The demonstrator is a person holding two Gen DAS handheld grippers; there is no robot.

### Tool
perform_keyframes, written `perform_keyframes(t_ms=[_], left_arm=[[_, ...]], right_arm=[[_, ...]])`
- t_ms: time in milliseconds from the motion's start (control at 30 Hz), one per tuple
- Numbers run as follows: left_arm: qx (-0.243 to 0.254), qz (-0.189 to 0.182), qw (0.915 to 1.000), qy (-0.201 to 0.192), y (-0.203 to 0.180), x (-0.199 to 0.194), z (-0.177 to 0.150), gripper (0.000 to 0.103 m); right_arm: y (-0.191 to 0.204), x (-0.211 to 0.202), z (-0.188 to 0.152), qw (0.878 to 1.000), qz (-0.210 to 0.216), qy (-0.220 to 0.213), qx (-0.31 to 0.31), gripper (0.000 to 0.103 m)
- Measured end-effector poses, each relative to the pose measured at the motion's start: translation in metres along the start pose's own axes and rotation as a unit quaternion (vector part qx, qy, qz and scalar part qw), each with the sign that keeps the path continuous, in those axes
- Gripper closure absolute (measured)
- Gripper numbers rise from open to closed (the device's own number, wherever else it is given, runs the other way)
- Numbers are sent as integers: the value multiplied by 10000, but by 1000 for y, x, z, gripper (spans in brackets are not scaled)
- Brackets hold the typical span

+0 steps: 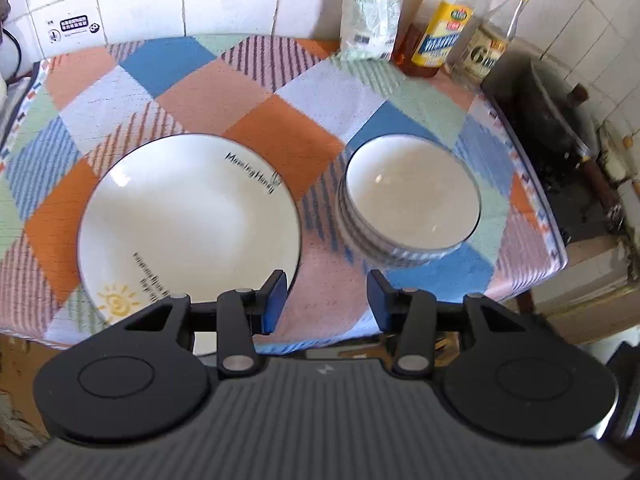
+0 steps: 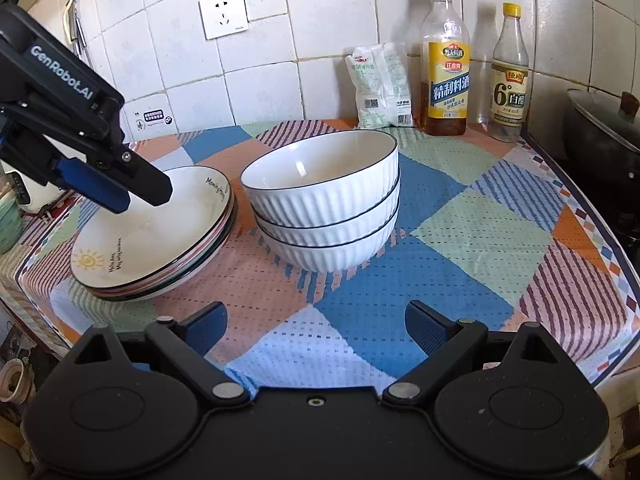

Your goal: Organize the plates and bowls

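Observation:
A stack of white plates (image 2: 160,240) with a sun print and black lettering lies on the left of the checked tablecloth; it also shows in the left wrist view (image 1: 188,220). A stack of three white ribbed bowls (image 2: 324,204) stands just right of it, seen from above in the left wrist view (image 1: 408,196). My left gripper (image 1: 327,300) is open and empty, hovering above the table's near edge between the plates and the bowls; it shows in the right wrist view (image 2: 132,192) over the plates. My right gripper (image 2: 316,328) is open and empty, low in front of the bowls.
At the back by the tiled wall stand a white packet (image 2: 380,88), a cooking wine bottle (image 2: 446,68) and a vinegar bottle (image 2: 510,80). A dark wok with a lid (image 2: 604,128) sits off the table's right side. A wall socket (image 2: 224,14) is above.

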State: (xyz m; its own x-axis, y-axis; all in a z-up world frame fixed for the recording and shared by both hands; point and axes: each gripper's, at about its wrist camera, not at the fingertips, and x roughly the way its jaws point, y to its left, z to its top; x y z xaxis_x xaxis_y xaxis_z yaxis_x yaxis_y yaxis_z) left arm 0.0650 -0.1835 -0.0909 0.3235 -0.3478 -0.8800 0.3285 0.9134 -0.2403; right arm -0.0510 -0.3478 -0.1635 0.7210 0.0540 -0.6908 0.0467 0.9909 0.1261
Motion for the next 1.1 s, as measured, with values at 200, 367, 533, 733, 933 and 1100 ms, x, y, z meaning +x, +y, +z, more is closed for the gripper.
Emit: perform_keyframes(t_ms=[200, 367, 533, 733, 933, 1100], left_arm=[[-112, -339, 9993, -97, 1, 14, 9, 58], [-46, -490, 9988, -74, 0, 30, 21, 58], [92, -501, 9985, 200, -5, 62, 32, 57], [139, -549, 9971, 511, -11, 91, 43, 59], [227, -410, 9972, 583, -12, 105, 44, 66], [262, -462, 9972, 519, -15, 108, 45, 68]], right_arm=[[-6, 32, 3, 10000, -42, -42, 55, 5], [-5, 49, 7, 10000, 40, -44, -56, 5], [-8, 67, 14, 9997, 157, -118, -133, 5], [-16, 91, 25, 9996, 264, -78, -77, 3], [-14, 100, 29, 9994, 298, -102, -142, 1], [-17, 102, 25, 9986, 449, -221, -184, 1]])
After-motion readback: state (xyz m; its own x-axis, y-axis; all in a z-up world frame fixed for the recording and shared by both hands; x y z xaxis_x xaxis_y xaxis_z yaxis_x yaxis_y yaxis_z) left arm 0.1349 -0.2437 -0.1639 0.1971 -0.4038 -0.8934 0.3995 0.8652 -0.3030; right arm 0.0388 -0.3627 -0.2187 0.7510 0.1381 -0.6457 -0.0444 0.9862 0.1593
